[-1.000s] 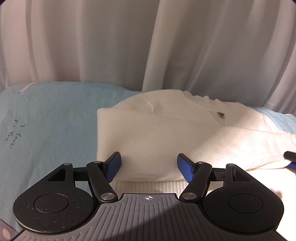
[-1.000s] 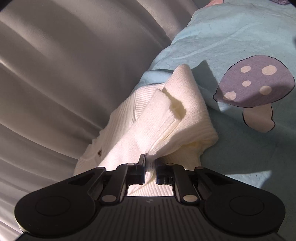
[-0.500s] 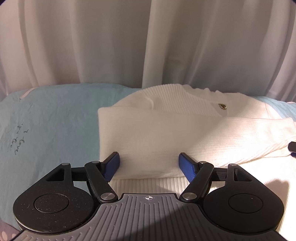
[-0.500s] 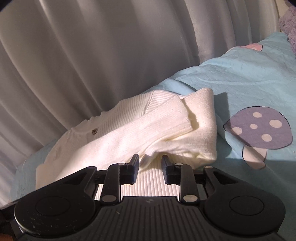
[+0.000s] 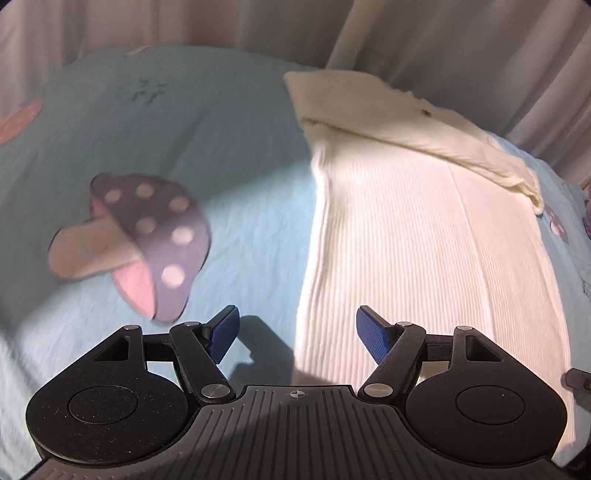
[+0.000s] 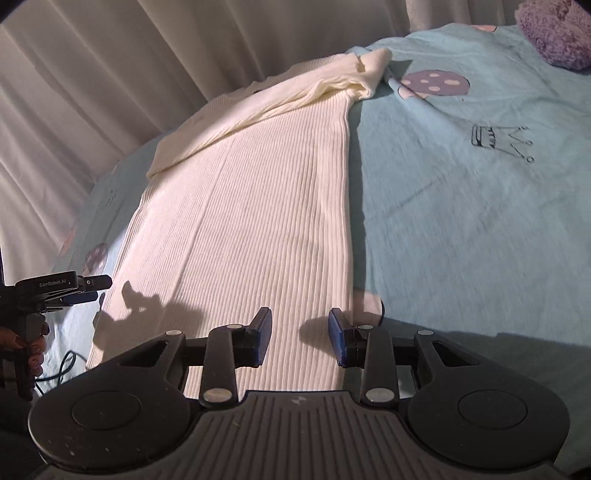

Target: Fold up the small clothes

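Observation:
A white ribbed knit garment (image 5: 424, 236) lies flat and long on a light blue bedsheet (image 5: 221, 129), with both sleeves folded across its far end (image 6: 295, 92). My left gripper (image 5: 297, 332) is open and empty, hovering over the garment's near left edge. My right gripper (image 6: 299, 338) is open and empty over the garment's (image 6: 251, 221) near right edge. The left gripper also shows at the left edge of the right wrist view (image 6: 79, 291).
The sheet carries a purple mushroom print (image 5: 147, 236) left of the garment and a crown drawing (image 6: 502, 142) to its right. A purple fluffy item (image 6: 554, 33) lies at the far right. White curtains (image 6: 110, 74) hang behind the bed.
My right gripper has let go of the sleeve and opened. Both grippers have pulled back from the folded sleeves to the garment's near hem end.

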Motion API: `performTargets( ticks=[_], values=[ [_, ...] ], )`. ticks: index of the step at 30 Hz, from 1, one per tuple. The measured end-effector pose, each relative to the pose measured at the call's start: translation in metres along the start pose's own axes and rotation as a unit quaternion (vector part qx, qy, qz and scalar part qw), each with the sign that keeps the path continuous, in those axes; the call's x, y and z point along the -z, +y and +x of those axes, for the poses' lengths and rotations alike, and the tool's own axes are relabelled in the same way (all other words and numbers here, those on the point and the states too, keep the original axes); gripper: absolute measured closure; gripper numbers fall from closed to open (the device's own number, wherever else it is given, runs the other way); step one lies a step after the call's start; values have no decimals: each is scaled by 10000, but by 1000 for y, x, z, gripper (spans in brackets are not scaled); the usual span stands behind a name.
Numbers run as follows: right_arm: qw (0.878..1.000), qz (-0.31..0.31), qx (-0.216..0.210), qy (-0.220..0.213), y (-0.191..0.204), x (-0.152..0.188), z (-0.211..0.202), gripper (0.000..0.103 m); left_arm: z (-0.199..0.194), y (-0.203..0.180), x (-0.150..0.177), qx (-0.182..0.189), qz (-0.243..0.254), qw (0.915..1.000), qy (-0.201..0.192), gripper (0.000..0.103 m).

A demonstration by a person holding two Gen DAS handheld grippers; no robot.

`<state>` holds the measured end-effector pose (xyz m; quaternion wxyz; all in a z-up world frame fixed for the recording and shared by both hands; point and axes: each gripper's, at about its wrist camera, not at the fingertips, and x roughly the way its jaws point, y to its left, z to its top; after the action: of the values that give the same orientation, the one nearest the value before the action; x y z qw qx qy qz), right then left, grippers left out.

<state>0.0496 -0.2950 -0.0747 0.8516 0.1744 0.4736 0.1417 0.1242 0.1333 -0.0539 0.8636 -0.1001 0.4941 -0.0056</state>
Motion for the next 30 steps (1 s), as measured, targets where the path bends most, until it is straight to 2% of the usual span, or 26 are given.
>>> performTargets(
  ticks=[3,6,10,11,13,16,18,20,21,25,28,30],
  values=[
    [9999,-11,34,133,-2,15,-13,70,-15,9,22,73,-15,9995,305,28],
    [9993,-72,208,289,-3,22,-18,70,-22,11,39,96,102,9989,455,35],
    [9994,53,-7,348,-8,29,-19,72,-32,12,54,233,149,9982,525,40],
    [9991,74,-114,396,-7,29,-17,72,-34,12,57,251,146,9981,552,46],
    [9986,30,-245,457,-5,31,-16,78,-36,13,61,383,114,9972,634,54],
    [9979,49,-377,522,-4,34,-12,88,-37,14,65,706,-32,9947,741,60],
    [9974,138,-452,552,-8,34,-10,94,-36,17,67,787,-136,9942,719,65],
    [9969,224,-531,540,-11,34,-9,96,-34,21,67,831,-265,9930,791,91],
    [9966,253,-574,540,-13,34,-8,97,-33,23,68,900,-347,9919,831,90],
    [9930,587,-913,470,-21,30,-8,98,-37,19,65,1069,-384,9917,601,93],
    [9875,906,-1279,186,-27,21,-14,98,-48,17,55,1399,-599,9881,236,93],
    [9853,1013,-1373,-90,-28,10,-17,98,-57,16,43,1513,-761,9855,-69,94]
  ],
)
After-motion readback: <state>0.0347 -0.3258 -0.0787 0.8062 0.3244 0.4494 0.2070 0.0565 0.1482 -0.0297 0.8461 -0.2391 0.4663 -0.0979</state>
